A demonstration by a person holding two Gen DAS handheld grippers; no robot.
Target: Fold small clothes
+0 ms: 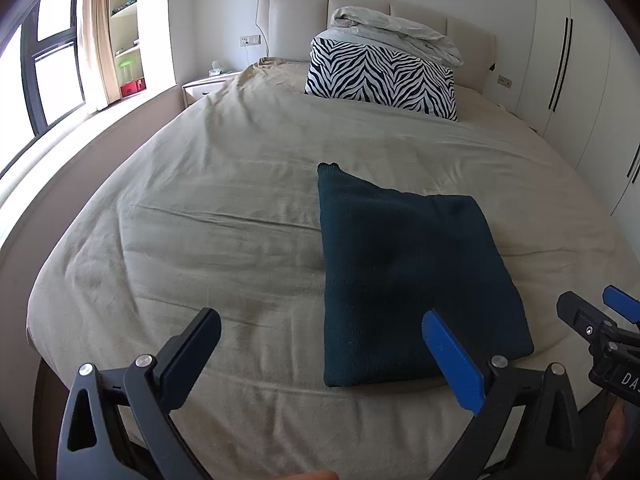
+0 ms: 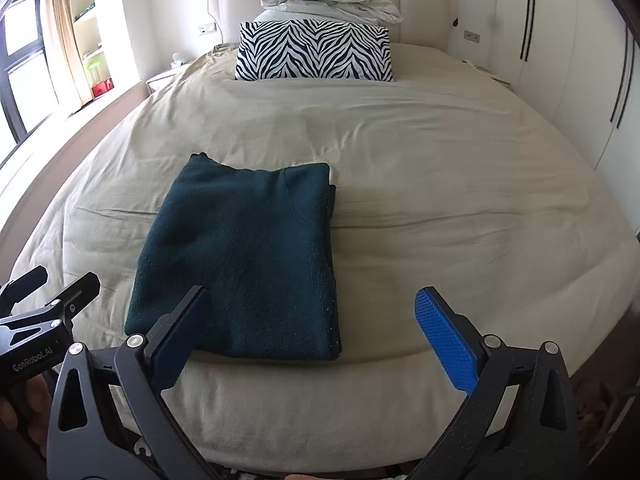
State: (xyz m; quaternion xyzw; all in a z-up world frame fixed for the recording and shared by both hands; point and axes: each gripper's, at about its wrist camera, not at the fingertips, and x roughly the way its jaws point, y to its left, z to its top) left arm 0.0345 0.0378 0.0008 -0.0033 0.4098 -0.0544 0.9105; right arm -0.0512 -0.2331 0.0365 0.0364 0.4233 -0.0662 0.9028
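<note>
As both tongs [image 1: 320, 344] [image 2: 316, 320] gape empty, the soft, limp sweater [image 2: 244, 260] invites gripping at its bed-foot corners.

Dark teal garment [image 2: 244, 256], zebra-striped pillow [image 2: 314, 51]

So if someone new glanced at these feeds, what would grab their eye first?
Probably the dark green folded sweater, lying flat on the beige bedsheet near the foot edge. Next, the zebra-print pillow at the headboard, with a crumpled white duvet on top. Both grippers, left and right, are open and empty.
</note>
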